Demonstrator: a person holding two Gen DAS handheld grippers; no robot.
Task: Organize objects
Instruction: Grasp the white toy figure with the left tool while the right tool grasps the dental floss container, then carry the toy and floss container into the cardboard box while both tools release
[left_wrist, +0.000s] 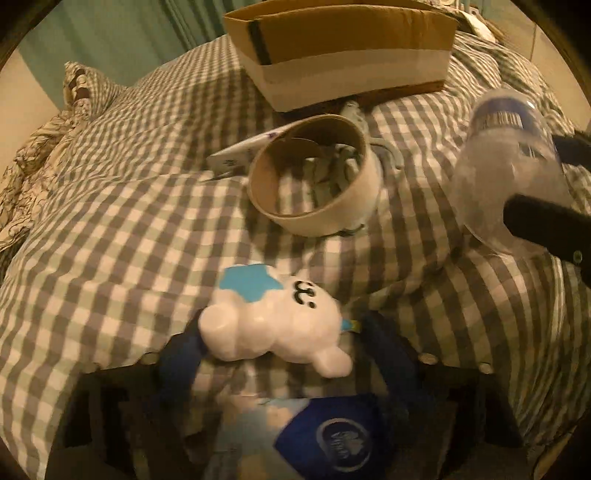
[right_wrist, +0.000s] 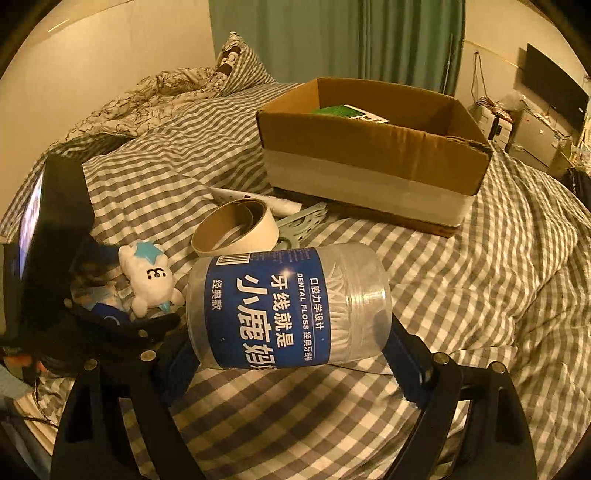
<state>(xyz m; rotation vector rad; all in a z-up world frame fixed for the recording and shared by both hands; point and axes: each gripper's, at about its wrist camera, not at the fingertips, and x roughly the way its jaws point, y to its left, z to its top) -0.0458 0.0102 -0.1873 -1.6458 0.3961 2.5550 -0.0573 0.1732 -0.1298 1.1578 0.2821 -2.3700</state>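
I have two pick-ups in hand at once, both bound, I judge, for the cardboard box (right_wrist: 373, 158) that sits toward the far edge of the bed (right_wrist: 480, 295).

My right gripper (right_wrist: 291, 354) holds the clear dental-floss jar (right_wrist: 284, 306) on its side, lifted off the checked cover, the blue pads pressing its two ends with the jaws spread wide.

My left gripper (left_wrist: 273, 343) stands around the small white bear toy (left_wrist: 273, 325), nearer the bed's near edge; whether the pads press it yet I cannot tell through the blur. A blue packet (left_wrist: 332, 439) lies beneath it.

Between my hands and the box lies a tape roll (left_wrist: 314, 181).

Next, I carry the jar over the box's near wall and open the jaws above its bare floor, beside the green item (right_wrist: 347, 110) already inside, and firm up the left grip before lifting.
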